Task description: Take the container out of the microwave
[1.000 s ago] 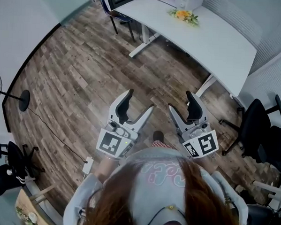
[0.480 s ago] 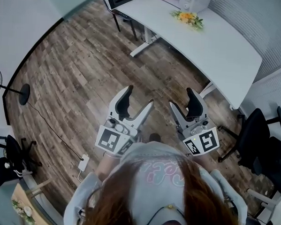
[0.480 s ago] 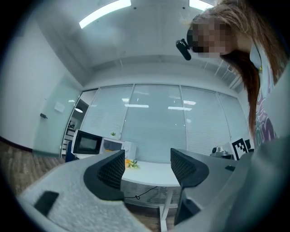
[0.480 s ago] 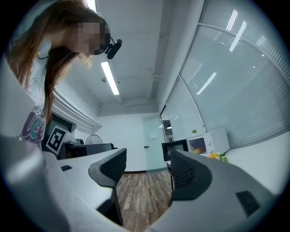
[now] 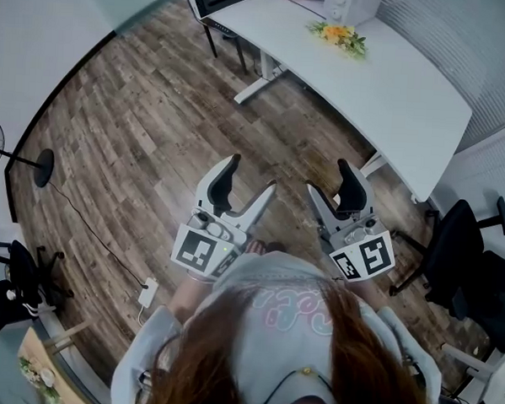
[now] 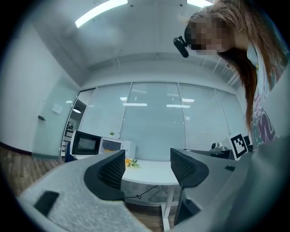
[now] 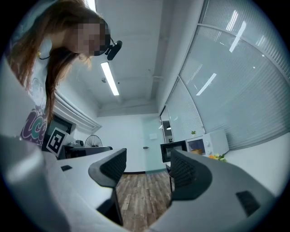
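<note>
The white microwave (image 6: 118,147) stands at the far left end of the white desk (image 5: 394,86), its dark door (image 6: 85,143) swung open. Something yellowish shows inside its cavity (image 7: 198,152); I cannot make out its shape. In the head view only the microwave's (image 5: 347,3) corner shows at the top edge. My left gripper (image 5: 249,178) and right gripper (image 5: 329,180) are held side by side over the wooden floor, well short of the desk. Both are open, with nothing between their jaws. In the gripper views the left gripper (image 6: 147,168) and right gripper (image 7: 146,168) frame empty air.
Yellow flowers (image 5: 337,32) lie on the desk next to the microwave. A black office chair (image 5: 461,242) stands at the right, beyond the desk's end. A floor fan (image 5: 18,172) and a cable with a power strip (image 5: 149,294) are at the left.
The desk has slid slightly down and right in the head view as the person shifted. Both grippers keep the same open pose in front of the body.
</note>
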Demonstrator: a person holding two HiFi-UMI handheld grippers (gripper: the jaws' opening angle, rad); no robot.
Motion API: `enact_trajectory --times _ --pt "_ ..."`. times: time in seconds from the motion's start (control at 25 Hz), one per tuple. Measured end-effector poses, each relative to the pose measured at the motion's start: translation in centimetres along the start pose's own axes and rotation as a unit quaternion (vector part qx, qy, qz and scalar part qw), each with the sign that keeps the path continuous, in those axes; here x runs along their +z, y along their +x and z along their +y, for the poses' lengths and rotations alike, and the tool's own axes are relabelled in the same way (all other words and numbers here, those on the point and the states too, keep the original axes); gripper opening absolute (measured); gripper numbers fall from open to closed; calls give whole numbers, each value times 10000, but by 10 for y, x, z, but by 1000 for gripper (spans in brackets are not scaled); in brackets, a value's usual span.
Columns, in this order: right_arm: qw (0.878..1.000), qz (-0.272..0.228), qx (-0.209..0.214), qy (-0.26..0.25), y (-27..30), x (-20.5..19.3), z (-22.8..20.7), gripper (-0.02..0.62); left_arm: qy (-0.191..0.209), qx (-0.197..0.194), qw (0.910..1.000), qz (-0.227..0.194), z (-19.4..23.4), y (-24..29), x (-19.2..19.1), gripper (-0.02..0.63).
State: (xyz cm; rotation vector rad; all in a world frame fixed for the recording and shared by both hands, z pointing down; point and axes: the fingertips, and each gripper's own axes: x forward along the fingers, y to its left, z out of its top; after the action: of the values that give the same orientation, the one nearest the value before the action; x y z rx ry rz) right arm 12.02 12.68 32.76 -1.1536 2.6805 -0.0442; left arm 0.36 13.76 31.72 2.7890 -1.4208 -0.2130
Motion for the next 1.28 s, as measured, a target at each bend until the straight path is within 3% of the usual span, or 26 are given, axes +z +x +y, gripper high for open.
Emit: enact_trajectory --times 0.24,1.28 --pt "10000 -48 8 26 3 2 -3 290 102 -132 9999 -30 -5 10 5 285" --pt "9996 30 234 145 35 -13 -3 290 14 88 10000 34 31 9 -2 285"
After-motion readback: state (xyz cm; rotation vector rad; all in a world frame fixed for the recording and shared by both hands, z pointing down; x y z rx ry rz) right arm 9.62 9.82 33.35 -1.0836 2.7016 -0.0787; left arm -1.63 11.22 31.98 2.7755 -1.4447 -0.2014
